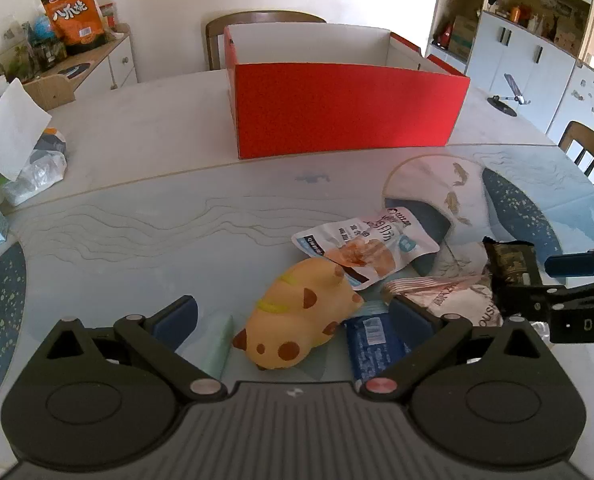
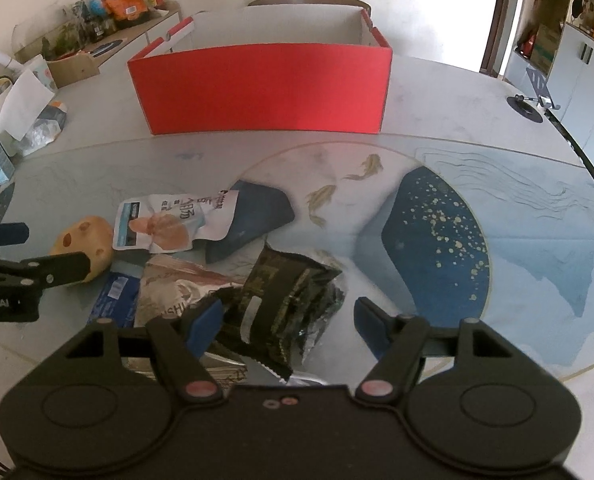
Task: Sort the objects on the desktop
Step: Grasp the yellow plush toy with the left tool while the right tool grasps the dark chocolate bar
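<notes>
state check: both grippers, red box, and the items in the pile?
left gripper: open, jaws either side of the cat toy
right gripper: open, jaws either side of the dark snack packet
red box: open top, upright
cat toy: lying on the mat, not gripped
dark snack packet: crumpled, not gripped
white pouch: lying flat, sealed
blue packet: flat, partly under the toy

Behind the table (image 1: pixel 145 128) stands a wooden chair (image 1: pixel 217 36), and a second chair (image 1: pixel 589 152) sits at its right edge. A side cabinet (image 1: pixel 113 60) carries an orange snack bag (image 1: pixel 75 12) and a small globe (image 1: pixel 43 26) — clutter crowds around them. A phone stand (image 2: pixel 533 96) rests on the tabletop near white cupboards (image 1: pixel 537 64), and a paper sheet (image 1: pixel 15 136) sticks up from a plastic bag (image 1: pixel 41 172) at the left.
</notes>
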A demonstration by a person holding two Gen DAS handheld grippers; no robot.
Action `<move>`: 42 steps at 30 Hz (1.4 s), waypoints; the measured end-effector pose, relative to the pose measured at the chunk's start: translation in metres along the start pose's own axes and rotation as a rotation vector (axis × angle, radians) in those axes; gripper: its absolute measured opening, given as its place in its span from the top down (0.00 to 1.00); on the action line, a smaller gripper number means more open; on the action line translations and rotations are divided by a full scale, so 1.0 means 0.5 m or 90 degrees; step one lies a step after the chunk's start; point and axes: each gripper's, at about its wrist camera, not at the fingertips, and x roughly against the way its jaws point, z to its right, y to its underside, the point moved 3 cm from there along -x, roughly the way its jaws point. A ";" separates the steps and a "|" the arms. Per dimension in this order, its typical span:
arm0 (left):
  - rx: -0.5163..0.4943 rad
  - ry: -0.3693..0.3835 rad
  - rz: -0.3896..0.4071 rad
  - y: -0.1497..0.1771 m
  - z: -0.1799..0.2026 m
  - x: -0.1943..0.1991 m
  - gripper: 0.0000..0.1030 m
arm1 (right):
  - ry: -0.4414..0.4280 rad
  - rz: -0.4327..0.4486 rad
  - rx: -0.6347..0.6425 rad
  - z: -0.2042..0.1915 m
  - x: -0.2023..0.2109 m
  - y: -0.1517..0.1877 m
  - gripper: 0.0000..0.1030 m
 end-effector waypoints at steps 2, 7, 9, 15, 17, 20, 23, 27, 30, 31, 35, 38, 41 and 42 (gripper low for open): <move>-0.001 0.002 0.000 0.000 -0.001 -0.004 0.01 | -0.001 -0.001 0.005 -0.004 -0.002 0.001 0.30; -0.006 0.007 -0.003 0.000 -0.001 -0.013 0.05 | -0.003 -0.006 0.008 -0.008 -0.006 0.001 0.31; -0.012 0.007 -0.005 0.000 -0.001 -0.017 0.07 | -0.005 -0.009 0.009 -0.010 -0.007 0.002 0.31; -0.017 0.015 -0.009 0.003 0.004 -0.026 0.14 | -0.005 -0.010 0.008 -0.010 -0.009 0.003 0.31; -0.020 0.018 -0.013 0.004 0.006 -0.031 0.21 | -0.006 -0.010 0.006 -0.009 -0.010 0.003 0.31; -0.020 0.022 -0.020 0.006 0.008 -0.035 0.27 | -0.007 -0.009 0.005 -0.009 -0.010 0.004 0.32; -0.018 0.023 -0.021 0.006 0.008 -0.037 0.32 | -0.009 -0.009 0.006 -0.009 -0.011 0.005 0.33; -0.019 0.022 -0.019 0.006 0.008 -0.038 0.34 | -0.009 -0.009 0.006 -0.008 -0.012 0.004 0.41; -0.018 0.025 -0.018 0.007 0.008 -0.037 0.36 | -0.009 -0.008 0.006 -0.008 -0.012 0.003 0.46; -0.019 0.025 -0.018 0.007 0.007 -0.036 0.36 | -0.010 -0.009 0.006 -0.008 -0.012 0.003 0.47; -0.017 0.028 -0.018 0.006 0.005 -0.034 0.39 | -0.012 -0.008 0.006 -0.008 -0.011 0.002 0.52; -0.010 0.030 -0.017 0.006 0.003 -0.032 0.41 | -0.009 -0.007 0.005 -0.009 -0.010 0.002 0.52; -0.010 0.026 -0.011 0.006 0.003 -0.028 0.43 | -0.005 -0.005 0.006 -0.009 -0.010 0.002 0.54; -0.010 0.025 -0.010 0.005 0.002 -0.027 0.44 | -0.005 -0.004 0.006 -0.008 -0.009 0.002 0.54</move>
